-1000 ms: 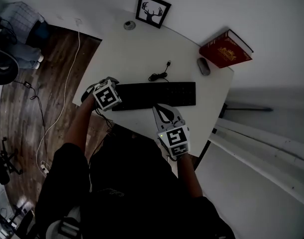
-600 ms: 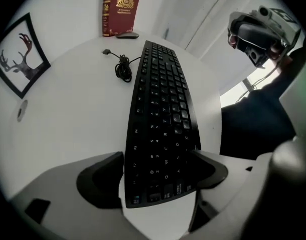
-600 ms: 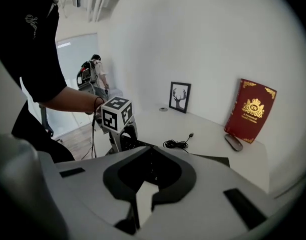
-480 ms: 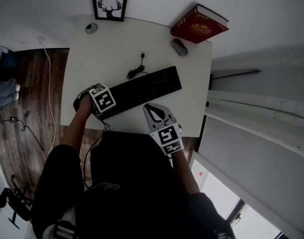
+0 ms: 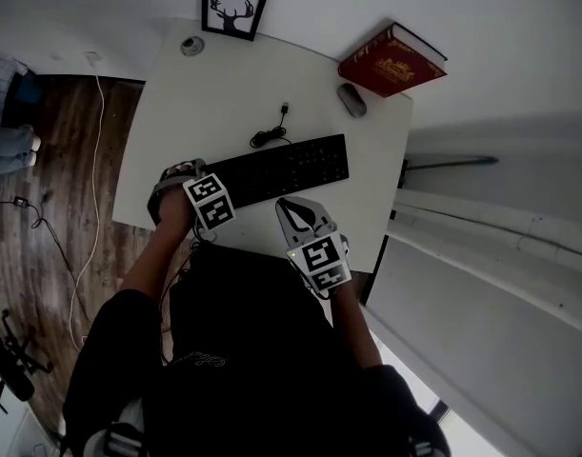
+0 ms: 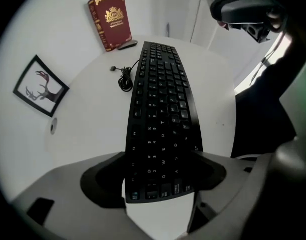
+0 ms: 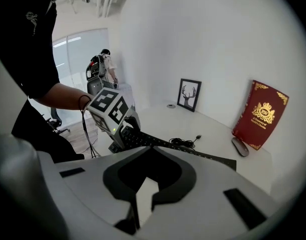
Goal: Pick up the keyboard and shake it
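Observation:
A black keyboard (image 5: 281, 168) lies flat on the white table (image 5: 190, 103), its cable (image 5: 271, 133) coiled behind it. My left gripper (image 5: 231, 196) is at the keyboard's left end. In the left gripper view that end (image 6: 160, 134) sits between the wide jaws of the left gripper (image 6: 162, 159). The jaws are closing, with the pads (image 6: 208, 166) right beside the long edges and a thin light strip showing on the left. My right gripper (image 5: 295, 208) hovers shut and empty at the table's front edge, just short of the keyboard (image 7: 193, 153); its jaws (image 7: 145, 184) meet.
A red book (image 5: 393, 60) leans against the back wall with a grey mouse (image 5: 351, 100) in front of it. A framed deer picture (image 5: 235, 8) and a small round object (image 5: 191, 46) stand at the back left. A person (image 7: 105, 66) stands far off in the room.
The head view has swung, so the table sits differently in frame. Both grippers keep their places relative to the keyboard. The keyboard has turned slightly on the table.

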Motion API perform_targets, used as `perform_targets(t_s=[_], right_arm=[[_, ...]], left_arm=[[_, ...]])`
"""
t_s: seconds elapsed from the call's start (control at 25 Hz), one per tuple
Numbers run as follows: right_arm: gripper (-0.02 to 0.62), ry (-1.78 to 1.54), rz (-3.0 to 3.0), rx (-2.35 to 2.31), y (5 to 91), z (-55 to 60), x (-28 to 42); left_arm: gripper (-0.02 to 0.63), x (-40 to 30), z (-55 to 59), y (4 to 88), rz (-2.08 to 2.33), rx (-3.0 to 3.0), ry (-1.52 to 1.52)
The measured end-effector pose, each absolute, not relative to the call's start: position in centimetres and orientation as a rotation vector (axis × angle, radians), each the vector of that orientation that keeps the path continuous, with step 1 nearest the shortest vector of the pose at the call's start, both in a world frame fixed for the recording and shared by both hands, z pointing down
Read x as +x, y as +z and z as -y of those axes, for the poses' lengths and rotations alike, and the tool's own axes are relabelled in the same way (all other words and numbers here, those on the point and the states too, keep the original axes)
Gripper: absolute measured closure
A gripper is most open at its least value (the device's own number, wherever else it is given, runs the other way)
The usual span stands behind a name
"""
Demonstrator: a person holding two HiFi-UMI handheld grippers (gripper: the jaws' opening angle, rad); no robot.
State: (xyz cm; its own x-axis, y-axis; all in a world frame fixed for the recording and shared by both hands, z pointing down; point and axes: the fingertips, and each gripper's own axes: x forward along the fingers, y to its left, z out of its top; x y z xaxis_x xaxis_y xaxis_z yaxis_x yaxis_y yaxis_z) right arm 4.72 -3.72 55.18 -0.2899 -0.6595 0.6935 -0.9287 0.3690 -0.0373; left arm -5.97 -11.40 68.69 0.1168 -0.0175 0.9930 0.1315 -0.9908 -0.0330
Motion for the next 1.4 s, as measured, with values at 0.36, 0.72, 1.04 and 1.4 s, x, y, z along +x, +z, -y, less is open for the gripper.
perform_targets(t_s=[0.36, 0.72, 1.04, 1.4], right_arm=[[0.572, 0.478, 1.924, 1.203, 57.8, 1.4, 9.8], [0.483, 0.234, 1.767, 1.186, 56.6, 2.1, 17.8], [0.310, -0.062, 1.594, 0.593, 60.7, 3.5, 21.0], [0.349, 0.075, 1.589, 0.095, 66.5, 1.9, 19.4]], left_arm=[[0.238, -6.5, 9.8, 66.9, -0.197, -2.072, -1.861], [0.238, -6.3, 7.8, 65.0, -0.394, -1.927, -1.625], [0.255, -6.9, 6.8, 63.5, -0.464, -1.704, -1.434], [0.259, -6.4, 6.2, 62.6, -0.494, -1.661, -1.299]])
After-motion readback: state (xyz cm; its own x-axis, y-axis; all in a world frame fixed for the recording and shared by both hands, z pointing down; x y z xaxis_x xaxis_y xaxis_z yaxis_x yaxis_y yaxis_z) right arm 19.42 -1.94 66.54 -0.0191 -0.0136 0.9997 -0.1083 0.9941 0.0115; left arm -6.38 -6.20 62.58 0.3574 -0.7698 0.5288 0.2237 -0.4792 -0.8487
